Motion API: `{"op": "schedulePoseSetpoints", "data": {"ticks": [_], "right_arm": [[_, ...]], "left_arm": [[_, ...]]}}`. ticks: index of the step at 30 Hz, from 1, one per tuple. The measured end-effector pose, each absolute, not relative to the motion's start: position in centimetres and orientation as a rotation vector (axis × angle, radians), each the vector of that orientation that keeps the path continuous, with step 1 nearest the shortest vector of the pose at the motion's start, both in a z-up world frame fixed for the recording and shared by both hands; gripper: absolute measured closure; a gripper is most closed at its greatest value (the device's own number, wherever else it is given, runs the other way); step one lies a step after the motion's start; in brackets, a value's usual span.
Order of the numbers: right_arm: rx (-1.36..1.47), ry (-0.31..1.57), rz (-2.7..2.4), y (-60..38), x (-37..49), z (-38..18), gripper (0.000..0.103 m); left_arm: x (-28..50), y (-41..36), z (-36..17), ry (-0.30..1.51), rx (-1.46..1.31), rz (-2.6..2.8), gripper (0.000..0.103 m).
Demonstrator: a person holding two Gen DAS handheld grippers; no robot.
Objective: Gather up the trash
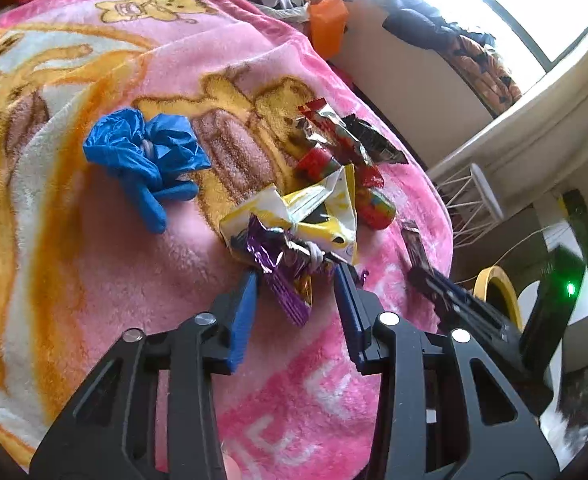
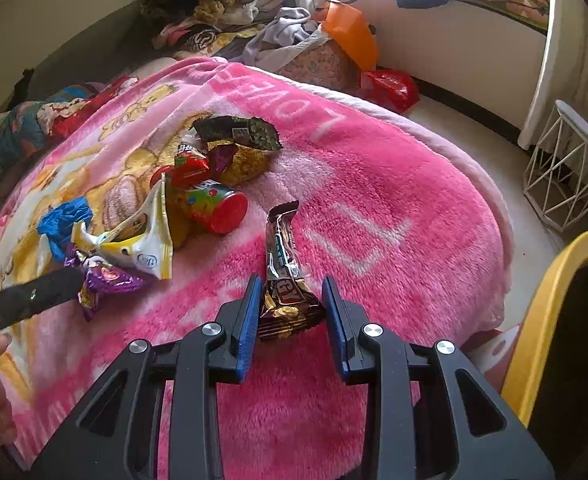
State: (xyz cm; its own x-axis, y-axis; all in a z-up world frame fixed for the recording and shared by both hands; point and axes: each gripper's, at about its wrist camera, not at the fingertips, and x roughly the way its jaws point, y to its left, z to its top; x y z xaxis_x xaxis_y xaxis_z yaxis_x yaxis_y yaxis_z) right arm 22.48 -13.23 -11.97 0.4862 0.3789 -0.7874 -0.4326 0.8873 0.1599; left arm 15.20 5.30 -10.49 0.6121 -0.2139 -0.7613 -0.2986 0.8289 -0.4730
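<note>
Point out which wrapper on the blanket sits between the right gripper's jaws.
The brown chocolate bar wrapper, lying apart from the pile, its lower end between the right gripper jaws. The purple foil wrapper sits at the left gripper instead.

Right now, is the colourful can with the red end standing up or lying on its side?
Lying on its side. The can rests lengthwise on the pink blanket, its round red end facing sideways.

Both grippers (image 1: 296, 276) (image 2: 291, 292) angled down, jaws narrowed.

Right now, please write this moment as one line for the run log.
left gripper: around purple wrapper | right gripper: around brown snack bar | surface: pink blanket | unpicked: blue glove, yellow wrapper
</note>
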Motion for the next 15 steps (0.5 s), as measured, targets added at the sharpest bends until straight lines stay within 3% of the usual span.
{"op": "schedulePoseSetpoints", "data": {"ticks": [1,3,4,15], "right_arm": [[-0.061,0.940,0.492,-13.3,22.3,-11.9,0.073],[-0.061,0.930,0.488,-13.6,21.8,-11.5,0.073],[-0.059,0.925,0.488,-13.7,21.7,-11.2,0.073],[0.016,0.837,0.496,-16.5,19.0,-7.2,0.073]], "left_arm": [[15.4,5.3,-10.6,0.928,-0.611,0.057,0.088],[15.5,5.3,-10.8,0.936,-0.613,0.062,0.091],[15.5,5.3,-10.8,0.935,-0.622,0.058,0.099],[14.5,3.9,-7.8,0.862,-0.552,0.008,0.099]]}}
